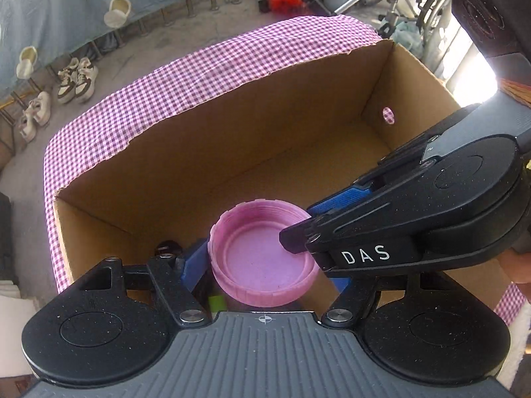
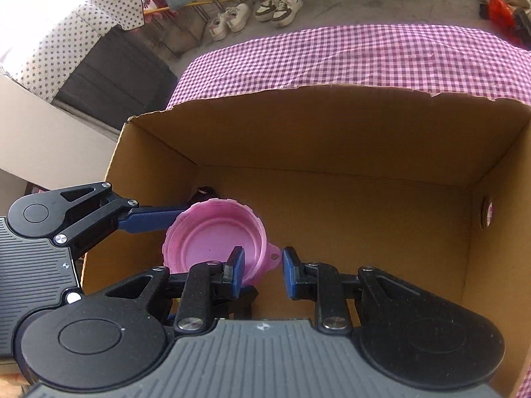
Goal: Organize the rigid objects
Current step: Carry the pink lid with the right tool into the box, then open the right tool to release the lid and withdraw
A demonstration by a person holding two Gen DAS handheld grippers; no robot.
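A pink screw lid (image 1: 262, 258) hangs open side up over the bottom of a brown cardboard box (image 1: 232, 132). My left gripper (image 1: 265, 273) is shut on it across its width, blue pads on both sides. My right gripper (image 1: 307, 225) comes in from the right and pinches the lid's rim, one finger inside and one outside. In the right wrist view the lid (image 2: 212, 235) has a small tab, and that tab and the rim sit between the right gripper's (image 2: 264, 265) narrow jaws. The left gripper's blue finger (image 2: 149, 220) touches the lid's left side.
The box (image 2: 332, 139) stands on a purple checked tablecloth (image 2: 332, 56). A small dark object (image 2: 204, 190) lies in the box's left corner behind the lid. Something green (image 1: 217, 301) shows under the lid. Shoes (image 2: 278, 3) sit on the floor beyond the table.
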